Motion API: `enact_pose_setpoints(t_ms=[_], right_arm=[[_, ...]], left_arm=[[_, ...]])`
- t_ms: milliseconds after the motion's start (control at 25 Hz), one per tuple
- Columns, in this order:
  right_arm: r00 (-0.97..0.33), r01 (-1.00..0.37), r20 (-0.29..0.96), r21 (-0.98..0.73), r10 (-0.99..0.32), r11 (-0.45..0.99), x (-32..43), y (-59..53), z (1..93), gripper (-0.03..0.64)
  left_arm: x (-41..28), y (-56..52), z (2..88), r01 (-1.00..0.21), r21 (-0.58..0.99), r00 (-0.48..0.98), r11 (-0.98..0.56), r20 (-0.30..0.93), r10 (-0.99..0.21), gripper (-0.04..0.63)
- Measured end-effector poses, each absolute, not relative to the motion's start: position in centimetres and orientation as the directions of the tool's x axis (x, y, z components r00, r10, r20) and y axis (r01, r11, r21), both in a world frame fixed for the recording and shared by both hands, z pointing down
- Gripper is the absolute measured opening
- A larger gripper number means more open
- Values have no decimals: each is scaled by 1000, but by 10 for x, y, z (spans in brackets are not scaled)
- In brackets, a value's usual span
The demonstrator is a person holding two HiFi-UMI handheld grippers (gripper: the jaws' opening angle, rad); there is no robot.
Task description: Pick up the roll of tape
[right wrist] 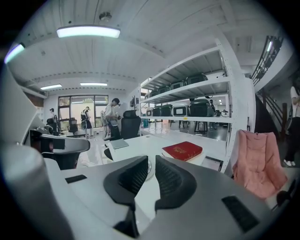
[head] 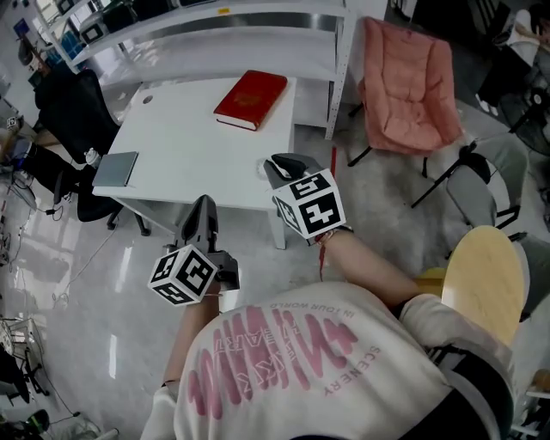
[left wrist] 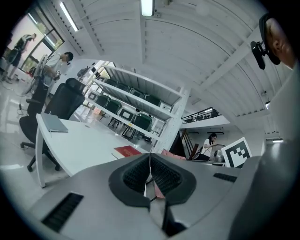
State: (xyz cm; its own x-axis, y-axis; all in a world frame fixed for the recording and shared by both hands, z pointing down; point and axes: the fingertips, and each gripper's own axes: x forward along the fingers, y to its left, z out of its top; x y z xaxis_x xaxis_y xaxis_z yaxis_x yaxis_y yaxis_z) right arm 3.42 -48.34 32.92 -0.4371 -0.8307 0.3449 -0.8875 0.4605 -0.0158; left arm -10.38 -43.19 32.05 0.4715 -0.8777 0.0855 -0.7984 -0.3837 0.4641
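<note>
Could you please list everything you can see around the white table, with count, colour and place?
table: one, white, centre
book: one, red, far right part of the table
flat pad: one, grey, table's left edge
roll of tape: one, pale, table's near right part
folding chair: one, pink, right of the table
office chair: one, black, left of the table
shelving: one, white, behind the table
left gripper: one, grey, shut, empty
right gripper: one, grey, open, empty

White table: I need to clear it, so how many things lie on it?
3: red book far right, grey notebook left edge, tape roll near edge, partly hidden behind the right claw. Others may hide there.
</note>
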Motion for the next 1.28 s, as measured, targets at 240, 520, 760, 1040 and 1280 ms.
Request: enact_pose_setpoints(t_ms=[240, 520, 760, 1040, 1280], right_arm=[[-414, -907, 276, -46, -868, 418, 25, -457, 297, 64], [-394, -919, 169, -62, -903, 389, 13, -427, 257, 66], [-378, -926, 129, -45, -917, 375, 5, -397, 244, 66], [-353, -935, 124, -57, -927, 349, 5, -364, 242, 66], [-336, -942, 130, -38, -933, 334, 3, -340, 245, 66]], left_arm=[[-110, -420, 296, -794, 430, 498, -429, 57, -865, 25], [-119, -400, 268, -794, 373, 530, -481, 35, -848, 25], [-125, -374, 261, -782, 370, 547, -502, 22, -837, 25], [-131, -345, 254, -770, 367, 560, -522, -2, -828, 25], [-134, -324, 255, -764, 365, 569, -532, -9, -823, 25]])
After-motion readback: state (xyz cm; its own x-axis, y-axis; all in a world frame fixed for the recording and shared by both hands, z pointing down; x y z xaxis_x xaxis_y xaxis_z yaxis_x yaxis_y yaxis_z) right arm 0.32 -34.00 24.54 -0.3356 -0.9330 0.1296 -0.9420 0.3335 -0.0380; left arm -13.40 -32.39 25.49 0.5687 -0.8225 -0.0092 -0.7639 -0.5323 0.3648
